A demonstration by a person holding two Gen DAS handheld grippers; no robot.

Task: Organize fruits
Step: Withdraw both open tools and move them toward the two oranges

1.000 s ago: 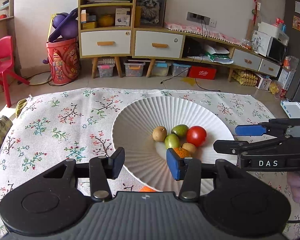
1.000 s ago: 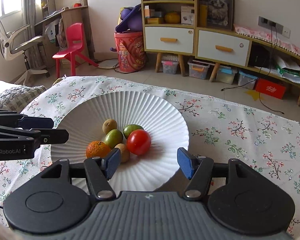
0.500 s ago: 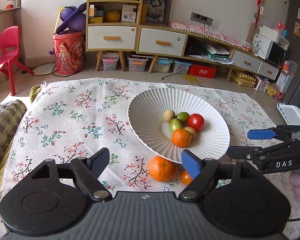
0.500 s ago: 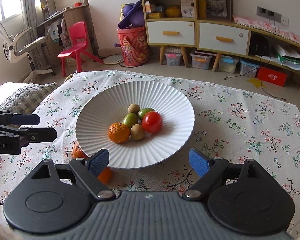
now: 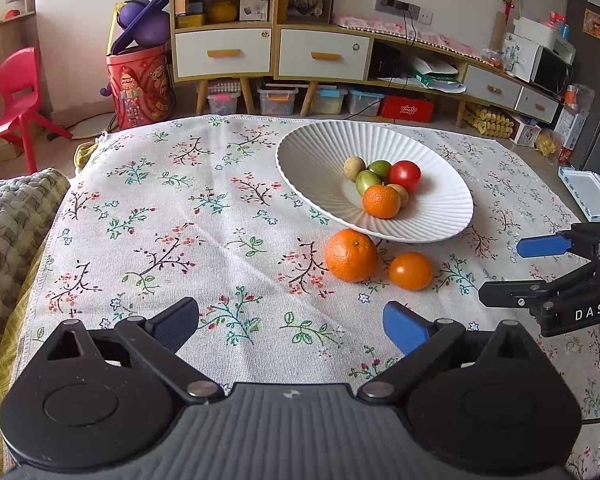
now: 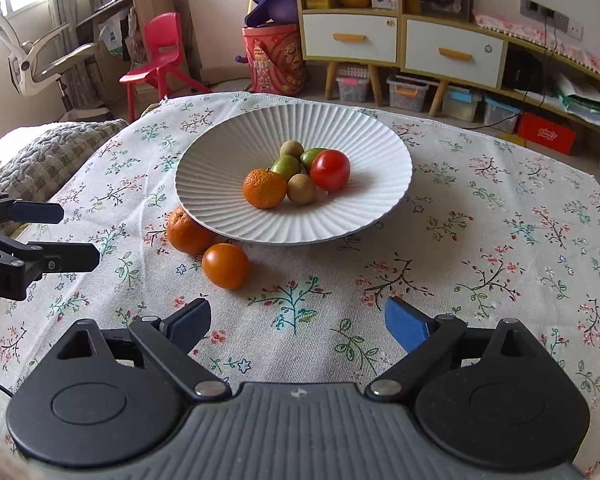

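A white ribbed bowl [image 5: 320, 160] [image 6: 380, 148] on the floral cloth holds a mandarin [image 5: 381, 201] [image 6: 264, 189], a red tomato [image 5: 404, 175] [image 6: 330, 169], green fruits [image 5: 367, 181] and brown ones [image 6: 301, 189]. A larger orange [image 5: 351, 255] [image 6: 186, 231] and a small orange tomato [image 5: 410, 271] [image 6: 225, 265] lie on the cloth beside the bowl's near rim. My left gripper [image 5: 291, 326] is open and empty, back from them. My right gripper [image 6: 298, 322] is open and empty; it also shows in the left wrist view [image 5: 512, 270].
The floral tablecloth [image 5: 180, 220] covers the table. A knitted cushion [image 5: 8, 216] lies at the left edge. A white lidded box [image 5: 590, 194] sits at the right. Shelves, drawers, a red chair [image 6: 156, 56] and a red bin stand beyond the table.
The left gripper let go of the mandarin in the bowl, opened wide and drew back. The right gripper drew back too. The two fruits beside the bowl came into view.
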